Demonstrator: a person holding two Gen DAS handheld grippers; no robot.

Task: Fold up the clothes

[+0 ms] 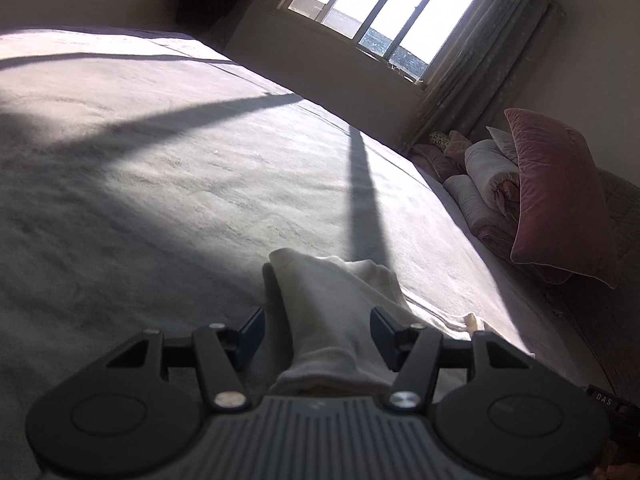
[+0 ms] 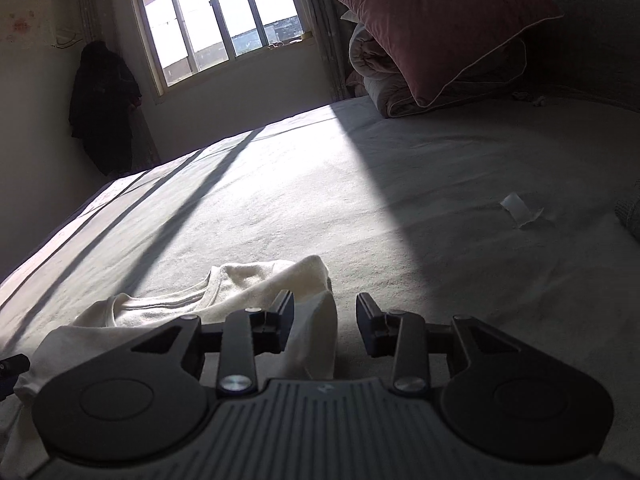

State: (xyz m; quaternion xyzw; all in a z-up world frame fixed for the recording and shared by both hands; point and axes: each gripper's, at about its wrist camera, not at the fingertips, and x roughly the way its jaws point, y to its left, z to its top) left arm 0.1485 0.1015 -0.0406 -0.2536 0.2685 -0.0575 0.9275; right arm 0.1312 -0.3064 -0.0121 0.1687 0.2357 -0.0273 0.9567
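Cream garment [image 2: 188,304] spread low on the grey bed cover [image 2: 320,200], near the front edge of the bed, neckline showing in the right wrist view, one side lifted into a narrow fold. In the left wrist view, same cream garment [image 1: 320,312] bunched into a raised ridge running between the fingers of the left gripper [image 1: 318,334]; jaws wide apart, cloth between them but not pinched. Right gripper [image 2: 325,322] likewise spread open, left finger [image 2: 280,320] resting against or just over the garment's upturned edge, right finger above bare cover; contact impossible to confirm. Broad sunlit band across the bed cover, crossed by dark window-bar shadows. Small pale scrap [image 2: 522,210] lying on the cover off to the right, well apart from the garment. At the head of the bed, pink pillow [image 2: 436,20] leaning on a rolled quilt [image 2: 380,76]. Beyond the bed, barred window [image 2: 220,20] with curtain [image 1: 480,64] beside it, and dark clothing [image 2: 102,108] hanging in the corner.
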